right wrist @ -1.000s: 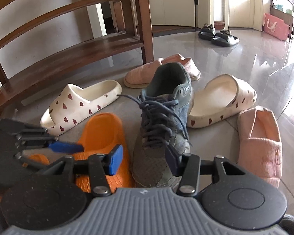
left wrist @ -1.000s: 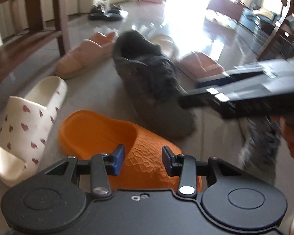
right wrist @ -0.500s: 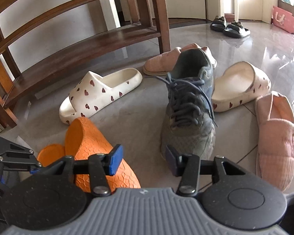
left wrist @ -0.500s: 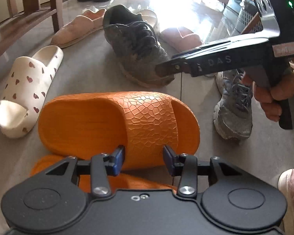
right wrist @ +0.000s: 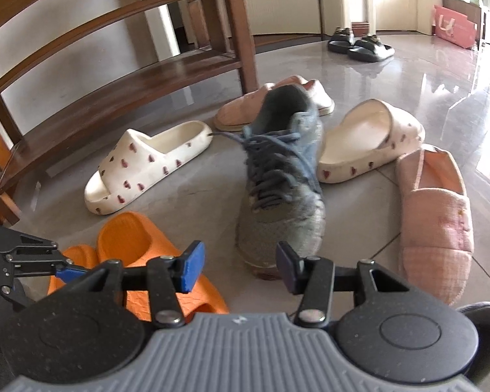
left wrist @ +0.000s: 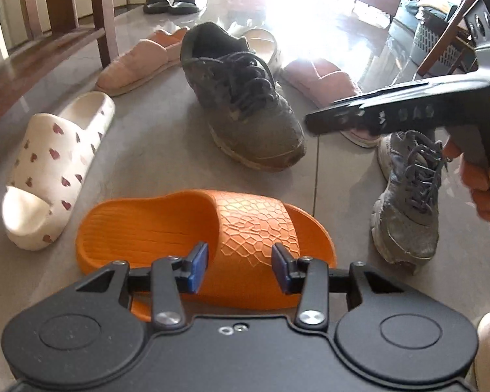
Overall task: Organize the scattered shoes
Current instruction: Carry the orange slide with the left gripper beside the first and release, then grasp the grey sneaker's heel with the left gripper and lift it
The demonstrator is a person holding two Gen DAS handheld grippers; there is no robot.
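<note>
Glossy grey floor tiles carry loose shoes beside a wooden rack. Both grippers hover with jaws spread and empty: the left gripper [left wrist: 240,269] just over the orange slide [left wrist: 205,228], the right gripper [right wrist: 236,268] short of the grey sneaker [right wrist: 282,183], apparently lining up pairs.

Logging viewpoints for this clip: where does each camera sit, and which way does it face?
Left wrist: on the left gripper, angled down at the orange slide; its blue fingers, the right gripper and a hand show.
Right wrist: on the right gripper, facing the grey sneaker and wooden rack; its fingers and the left gripper show.
Shared: orange slide, sneaker, heart-print slide, pink slippers.
</note>
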